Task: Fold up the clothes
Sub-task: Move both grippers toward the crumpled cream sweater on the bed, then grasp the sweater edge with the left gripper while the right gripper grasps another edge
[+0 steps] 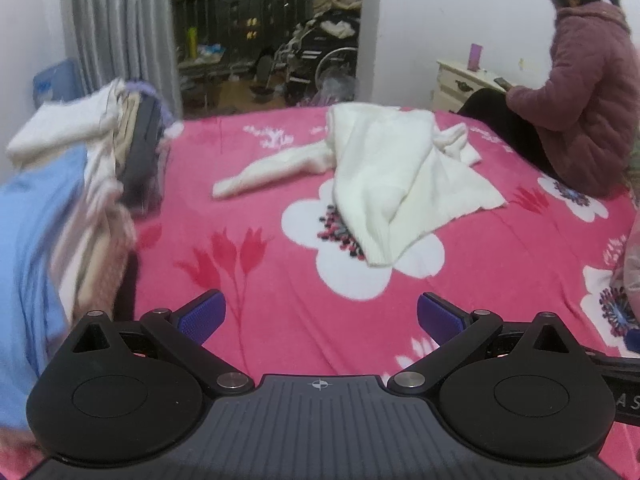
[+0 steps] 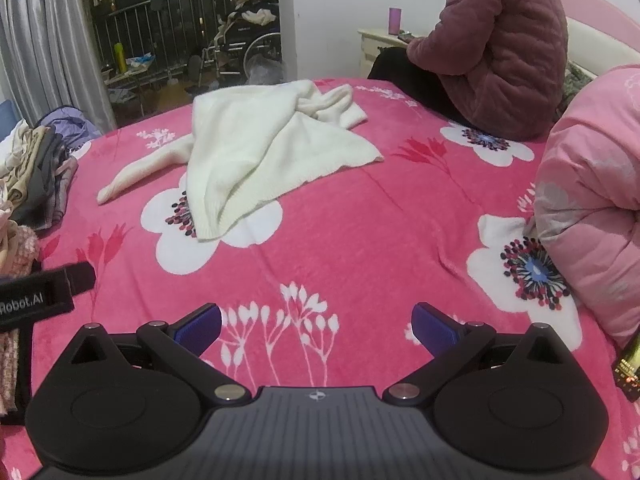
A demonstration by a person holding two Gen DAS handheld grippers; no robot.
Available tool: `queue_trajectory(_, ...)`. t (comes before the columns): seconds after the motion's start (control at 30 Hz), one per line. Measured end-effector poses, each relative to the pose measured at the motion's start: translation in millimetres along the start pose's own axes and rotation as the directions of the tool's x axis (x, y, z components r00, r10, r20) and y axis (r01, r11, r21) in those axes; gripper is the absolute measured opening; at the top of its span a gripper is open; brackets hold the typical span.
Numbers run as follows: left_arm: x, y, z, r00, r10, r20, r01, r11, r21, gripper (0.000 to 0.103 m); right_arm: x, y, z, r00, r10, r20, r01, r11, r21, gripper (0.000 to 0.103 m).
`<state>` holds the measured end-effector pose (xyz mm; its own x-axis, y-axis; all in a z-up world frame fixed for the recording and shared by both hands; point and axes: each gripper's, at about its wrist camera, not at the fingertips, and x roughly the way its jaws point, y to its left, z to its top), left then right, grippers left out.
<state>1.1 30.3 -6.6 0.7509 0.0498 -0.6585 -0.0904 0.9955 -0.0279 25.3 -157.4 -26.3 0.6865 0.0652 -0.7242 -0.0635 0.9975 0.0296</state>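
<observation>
While both tongs gape empty, the white sweater (image 1: 392, 168) lies crumpled on the bedspread (image 1: 500, 280).

1. Pink bedspread (image 2: 340, 248) lies bare between both grippers and the white sweater (image 2: 260, 152).
2. Left side blocked by a clothes pile (image 1: 100, 168).
3. Right side blocked by a pink quilt (image 2: 592, 200).
4. A seated person (image 2: 500, 40) occupies the far right edge.

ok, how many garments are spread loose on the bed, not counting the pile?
1: a white sweater crumpled mid-bed on the pink blanket, one sleeve trailing toward the clothes pile at the left edge. More may be hidden in that pile.
</observation>
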Motion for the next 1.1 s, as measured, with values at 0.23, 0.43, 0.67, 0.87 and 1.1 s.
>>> queue_trajectory(0.23,-21,-5,35,0.999,0.010,0.044,-0.014,0.995,0.101,0.103,-19,-13,6,0.999,0.017,0.038,-0.017,1.000,0.015,0.103)
queue_trajectory(0.43,-32,-16,58,0.999,0.002,0.054,-0.012,0.984,0.180,0.103,-33,-28,6,0.997,0.027,0.073,-0.029,0.999,0.023,0.103)
queue_trajectory(0.67,13,-24,62,0.998,-0.006,0.063,-0.006,0.981,0.192,0.103,-29,-49,6,0.991,0.042,0.124,-0.043,0.999,0.003,0.103)
queue_trajectory(0.87,87,-28,54,0.993,0.022,0.118,-0.045,0.979,0.198,0.103,15,-69,23,0.986,0.086,0.140,-0.083,0.996,-0.026,0.103)
queue_trajectory(1.1,164,-47,49,0.991,-0.016,0.129,-0.014,0.973,0.231,0.103,117,-60,64,0.981,0.166,0.103,-0.163,0.986,-0.029,0.103)
